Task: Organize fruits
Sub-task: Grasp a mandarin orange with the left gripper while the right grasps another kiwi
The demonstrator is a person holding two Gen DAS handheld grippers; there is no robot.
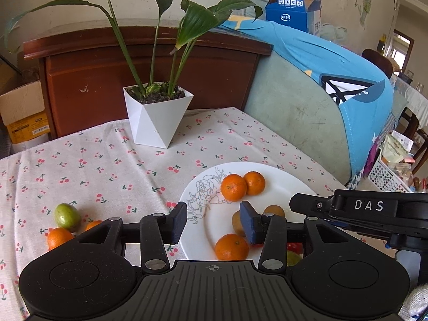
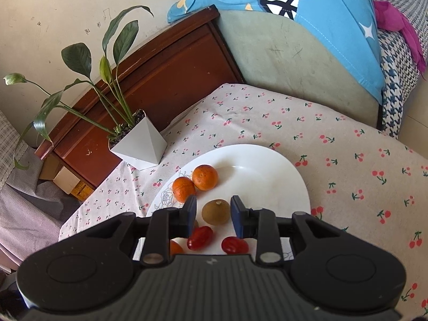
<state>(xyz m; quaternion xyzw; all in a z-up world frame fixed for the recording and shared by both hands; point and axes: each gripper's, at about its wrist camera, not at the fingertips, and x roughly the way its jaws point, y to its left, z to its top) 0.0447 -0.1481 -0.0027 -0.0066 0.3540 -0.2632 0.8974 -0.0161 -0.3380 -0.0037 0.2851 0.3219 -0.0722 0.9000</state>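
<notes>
Here, a bench draped in a white cloth printed with small red cherries [image 1: 112,165] carries a round white ceramic plate with a grey rose outline [image 2: 267,165]. On the plate, in the right wrist view, two orange mandarins [image 2: 204,177] touch each other near the rose drawing, a brown kiwi-like fruit [image 2: 216,211] sits nearer the camera, and two small red oval tomatoes [image 2: 199,237] lie closest, with part of another orange fruit [image 2: 176,247] beside them. The right claw [image 2: 213,215] hangs above the plate with its blue-padded fingers apart, the brown fruit showing between them, nothing gripped. In the left wrist view, the left claw [image 1: 212,220] is also spread apart and empty over the plate's near edge, just above a third mandarin [image 1: 231,246]. Off the plate, on the cloth to the left, lie a green oval fruit [image 1: 67,215] and two more mandarins [image 1: 59,237] just beside it. A leafy green plant in a white faceted pot [image 1: 157,115] stands at the bench's far edge, before a dark red-brown wooden cabinet [image 1: 149,64].
</notes>
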